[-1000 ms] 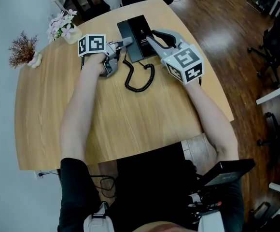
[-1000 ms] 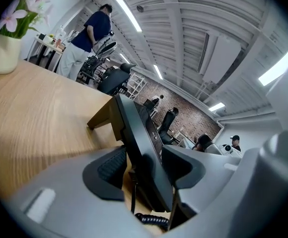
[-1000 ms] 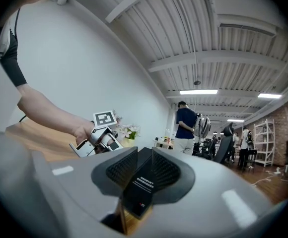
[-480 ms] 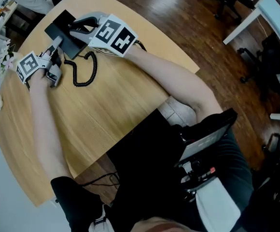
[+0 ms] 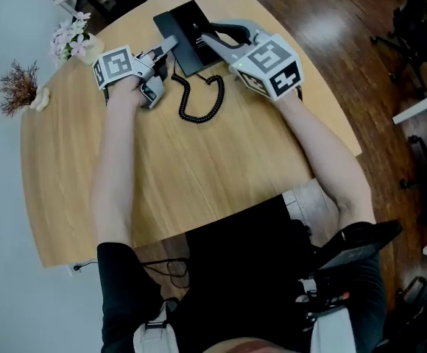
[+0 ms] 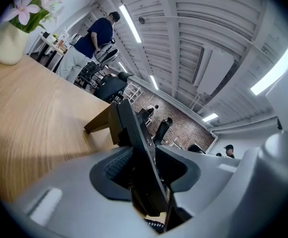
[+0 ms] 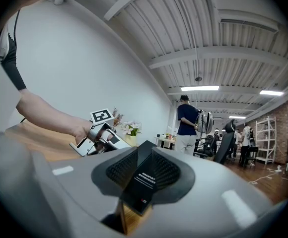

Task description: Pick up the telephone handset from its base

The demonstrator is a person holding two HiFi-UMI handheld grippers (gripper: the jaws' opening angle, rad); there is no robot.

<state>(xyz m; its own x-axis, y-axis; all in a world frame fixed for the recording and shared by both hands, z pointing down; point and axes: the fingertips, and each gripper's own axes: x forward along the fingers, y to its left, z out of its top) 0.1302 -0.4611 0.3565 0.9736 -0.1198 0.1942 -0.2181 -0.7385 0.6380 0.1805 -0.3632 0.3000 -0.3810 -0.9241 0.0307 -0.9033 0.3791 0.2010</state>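
— Telephone handset [image 6: 139, 152] not yet off its base [image 5: 199, 22]. Why both tools?
— Left gripper [image 5: 171, 44], jaws just closing, looks clamped on the handset between its pads, apparently to lift it. Right gripper [image 5: 206, 34] pinches the base's edge, likely steadying it.
— Count?
— Two grippers, one handset, one base, one coiled cord [image 5: 202, 101] lying between the grippers.
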